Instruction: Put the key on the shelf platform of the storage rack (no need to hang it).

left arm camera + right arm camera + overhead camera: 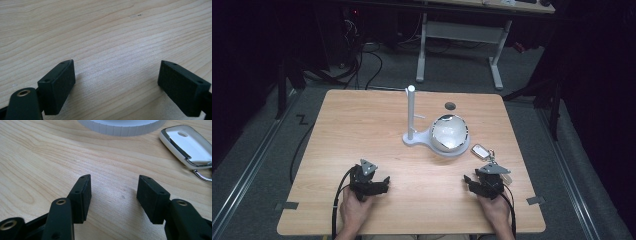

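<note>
Wooden desk (362, 125) holds a white stand (412, 131) with bowl (450, 133); key fob (480, 151) just beside it. Left gripper (117, 82) and right gripper (113, 195) both have fingers spread, empty. Risk: right gripper nudges fob or stand when advancing.

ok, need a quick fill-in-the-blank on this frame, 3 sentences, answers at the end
1. Both the left gripper and the right gripper hold ____.
2. The key fob lies nearest the ____ gripper.
3. The white stand has a tall post beside a round ____.

Missing words: nothing; right; bowl
</note>
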A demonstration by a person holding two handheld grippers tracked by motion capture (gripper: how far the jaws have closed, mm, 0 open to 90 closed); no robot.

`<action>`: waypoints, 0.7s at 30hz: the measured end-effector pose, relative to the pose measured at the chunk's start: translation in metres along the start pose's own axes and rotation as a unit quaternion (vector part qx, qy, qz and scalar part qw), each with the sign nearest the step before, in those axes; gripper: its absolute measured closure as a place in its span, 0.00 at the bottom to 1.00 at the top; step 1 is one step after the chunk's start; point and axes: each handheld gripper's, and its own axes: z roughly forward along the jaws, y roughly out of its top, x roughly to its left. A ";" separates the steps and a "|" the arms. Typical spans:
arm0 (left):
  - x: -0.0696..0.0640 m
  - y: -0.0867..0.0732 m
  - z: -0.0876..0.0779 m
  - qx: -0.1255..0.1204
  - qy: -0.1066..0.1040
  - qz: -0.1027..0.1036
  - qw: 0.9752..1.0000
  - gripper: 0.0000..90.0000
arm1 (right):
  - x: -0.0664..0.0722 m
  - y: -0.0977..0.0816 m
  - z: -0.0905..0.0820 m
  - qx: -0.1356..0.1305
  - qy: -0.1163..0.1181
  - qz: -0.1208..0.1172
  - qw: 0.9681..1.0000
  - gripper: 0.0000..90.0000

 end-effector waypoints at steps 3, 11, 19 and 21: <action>0.000 -0.001 -0.001 0.000 -0.002 0.001 1.000 0.17 | 0.001 0.000 0.000 0.000 -0.002 0.003 1.000 0.51; 0.001 -0.001 -0.001 -0.001 -0.005 0.000 1.000 0.17 | 0.001 -0.001 -0.001 0.002 -0.002 0.009 1.000 0.47; 0.001 -0.001 -0.001 0.000 -0.005 0.001 1.000 0.17 | -0.002 -0.003 -0.004 -0.001 -0.003 0.031 1.000 0.50; 0.001 -0.001 -0.001 0.000 -0.005 0.001 1.000 0.17 | -0.003 -0.004 -0.007 -0.002 -0.003 0.036 0.999 0.51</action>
